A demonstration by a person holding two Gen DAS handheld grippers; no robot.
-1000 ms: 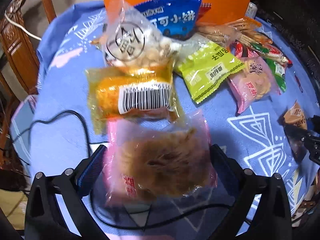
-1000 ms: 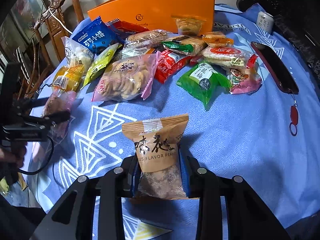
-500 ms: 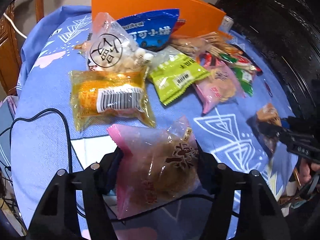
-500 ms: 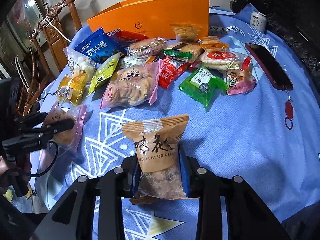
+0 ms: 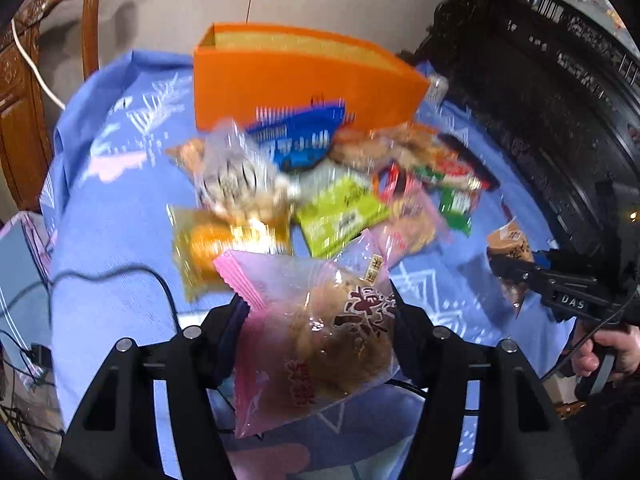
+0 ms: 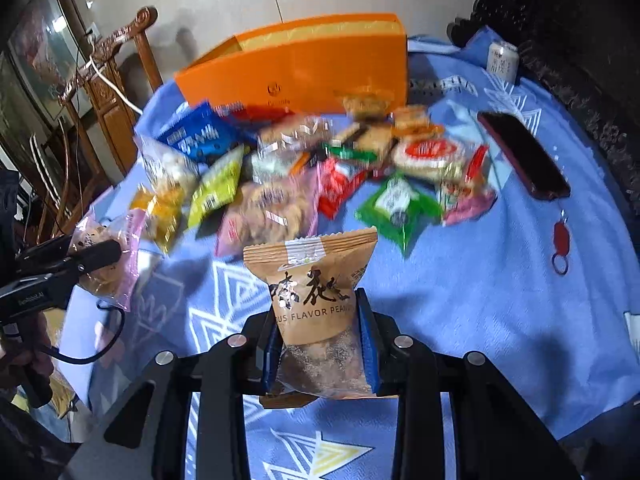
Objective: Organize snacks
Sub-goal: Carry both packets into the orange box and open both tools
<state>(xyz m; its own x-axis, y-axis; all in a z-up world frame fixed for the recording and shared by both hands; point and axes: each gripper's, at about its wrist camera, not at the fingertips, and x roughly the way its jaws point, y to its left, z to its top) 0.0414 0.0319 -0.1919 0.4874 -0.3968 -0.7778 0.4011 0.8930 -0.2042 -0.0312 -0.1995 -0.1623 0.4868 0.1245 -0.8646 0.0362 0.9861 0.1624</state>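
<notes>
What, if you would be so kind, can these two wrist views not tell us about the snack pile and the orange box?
- Orange box, both views: only a strip of its inner wall shows; the near wall hides any contents.
- Snack pile, both views: motion blur makes most labels unreadable.
- Brown peanut packet, right view: the right tongs cover its lower sides.
- Pink packet, left view: its print is partly lost to glare.

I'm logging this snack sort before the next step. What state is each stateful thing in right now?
Left gripper: shut on the pink packet, held off the table.
Right gripper: shut on the brown peanut packet, held upright.
Orange box: open at the top; inside hidden.
Loose snack pile: lying on the blue cloth, outside the box.
Phone: flat, screen dark.
Can: upright.
</notes>
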